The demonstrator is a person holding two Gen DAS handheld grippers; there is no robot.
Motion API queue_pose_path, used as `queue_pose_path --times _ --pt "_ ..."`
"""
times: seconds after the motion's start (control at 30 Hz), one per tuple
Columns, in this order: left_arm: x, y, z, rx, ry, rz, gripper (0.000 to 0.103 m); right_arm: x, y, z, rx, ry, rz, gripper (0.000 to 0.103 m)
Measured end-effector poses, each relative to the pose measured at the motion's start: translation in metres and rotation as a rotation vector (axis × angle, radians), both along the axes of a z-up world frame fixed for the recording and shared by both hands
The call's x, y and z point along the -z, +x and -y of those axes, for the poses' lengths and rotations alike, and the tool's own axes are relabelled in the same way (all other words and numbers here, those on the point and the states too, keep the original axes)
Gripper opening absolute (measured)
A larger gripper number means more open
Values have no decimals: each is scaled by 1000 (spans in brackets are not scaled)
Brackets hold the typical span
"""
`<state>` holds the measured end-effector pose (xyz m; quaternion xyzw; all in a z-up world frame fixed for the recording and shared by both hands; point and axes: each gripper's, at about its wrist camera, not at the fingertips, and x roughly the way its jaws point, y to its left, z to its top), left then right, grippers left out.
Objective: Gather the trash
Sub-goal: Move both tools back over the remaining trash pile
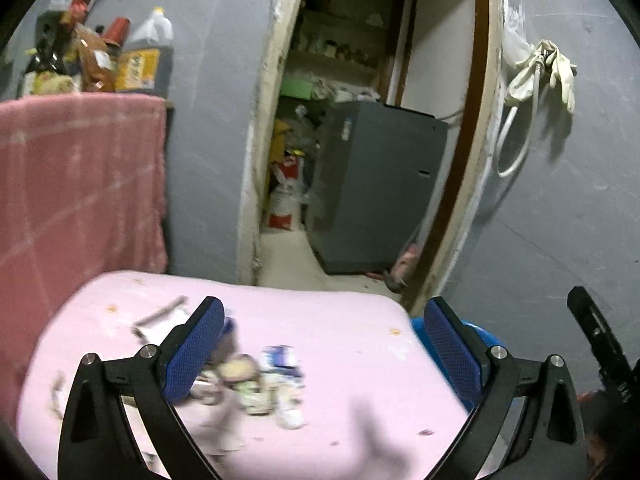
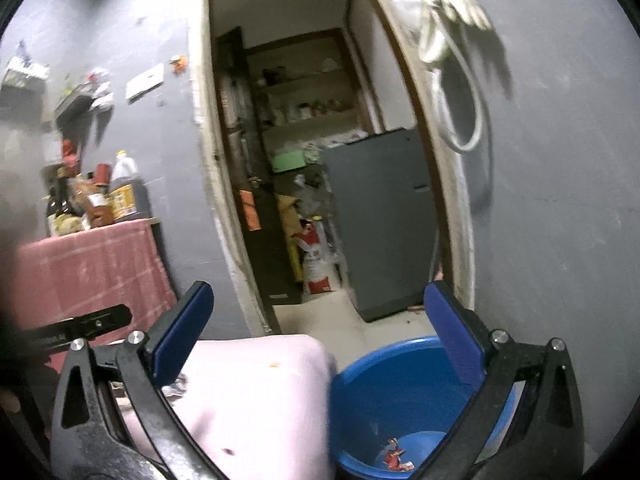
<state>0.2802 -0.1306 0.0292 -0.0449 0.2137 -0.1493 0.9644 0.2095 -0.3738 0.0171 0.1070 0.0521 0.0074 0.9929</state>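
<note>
A pile of crumpled wrappers and paper scraps [image 1: 256, 380] lies on a pink table [image 1: 340, 320], blurred. My left gripper [image 1: 324, 344] is open and empty above the table, the pile close to its left finger. A thin strip of trash [image 1: 160, 314] lies farther left. A blue bucket [image 2: 384, 392] stands on the floor to the right of the pink table [image 2: 260, 392] and holds a red wrapper [image 2: 394, 456]. My right gripper [image 2: 320, 336] is open and empty, above the table's edge and the bucket. A crumpled scrap [image 2: 178, 386] shows by its left finger.
A counter draped in a pink cloth [image 1: 80, 184] holds bottles [image 1: 144, 56] at the left. A doorway ahead opens onto a storeroom with a grey fridge [image 1: 376, 188] and sacks [image 1: 286, 200]. Gloves and a hose [image 1: 544, 76] hang on the grey wall at right.
</note>
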Motion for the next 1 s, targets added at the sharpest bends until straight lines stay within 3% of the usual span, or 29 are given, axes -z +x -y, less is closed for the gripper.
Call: queue_pose_path --times 0.2,0.47,0.8,1.0 --pt "0 -27 -35 -64 55 90 101 -12 -3 -44 -60 -39 20 103" --pt "2 -49 -79 -131 97 129 101 -15 -6 -88 -136 -75 8 103" --pt "31 -62 -131 -184 119 65 101 4 5 -126 -223 -126 -54 103" --pt "53 -56 -139 -191 133 2 101 21 16 -133 -255 -142 -119 103"
